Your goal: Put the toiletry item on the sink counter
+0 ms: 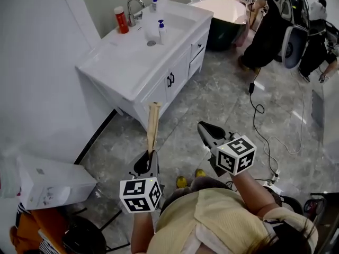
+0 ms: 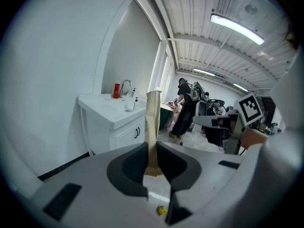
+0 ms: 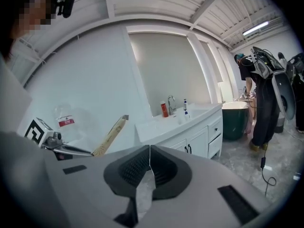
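The left gripper [image 1: 149,162] holds the toiletry item [image 1: 153,125], a long, narrow tan pack. Its jaws are closed on the pack's lower end, and the rest projects toward 12 o'clock, unsupported. The right gripper [image 1: 204,127] has its jaws pressed together with nothing between them. The sink counter [image 1: 119,62] lies at 11 o'clock from the item, well apart. A red bottle [image 1: 121,19] and a pump bottle [image 1: 161,30] stand toward its 12 o'clock end. The item appears light and fairly stiff, probably cardboard, so it may crush or pivot under an end grip. A moderate hold nearer mid-length would likely steady it for placement.
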Demonstrator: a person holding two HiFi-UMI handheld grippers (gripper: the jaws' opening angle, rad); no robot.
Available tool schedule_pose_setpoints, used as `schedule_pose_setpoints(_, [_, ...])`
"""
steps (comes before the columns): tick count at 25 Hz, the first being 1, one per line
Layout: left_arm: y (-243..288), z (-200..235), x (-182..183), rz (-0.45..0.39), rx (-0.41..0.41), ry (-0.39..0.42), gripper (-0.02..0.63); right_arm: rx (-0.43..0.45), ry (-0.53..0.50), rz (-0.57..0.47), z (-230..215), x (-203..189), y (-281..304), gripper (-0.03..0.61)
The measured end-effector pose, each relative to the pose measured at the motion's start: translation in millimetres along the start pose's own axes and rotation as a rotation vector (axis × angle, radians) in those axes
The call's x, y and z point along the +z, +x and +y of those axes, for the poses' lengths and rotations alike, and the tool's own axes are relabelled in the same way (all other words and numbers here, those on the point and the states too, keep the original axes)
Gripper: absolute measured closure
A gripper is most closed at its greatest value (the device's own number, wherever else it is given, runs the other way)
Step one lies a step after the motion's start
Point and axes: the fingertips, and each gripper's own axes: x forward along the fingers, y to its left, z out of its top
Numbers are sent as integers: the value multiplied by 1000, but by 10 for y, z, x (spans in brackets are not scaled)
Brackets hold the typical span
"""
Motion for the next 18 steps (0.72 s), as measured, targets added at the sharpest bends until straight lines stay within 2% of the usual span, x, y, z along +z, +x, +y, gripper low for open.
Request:
schedule_pose_setpoints(9, [227,68,122,10,-23,2,529,-39,-13,6,-180,106,198,551])
schedule_pose_setpoints(18, [777,8,457,3,0,13,529,-19,-19,16,-700,312,517,549])
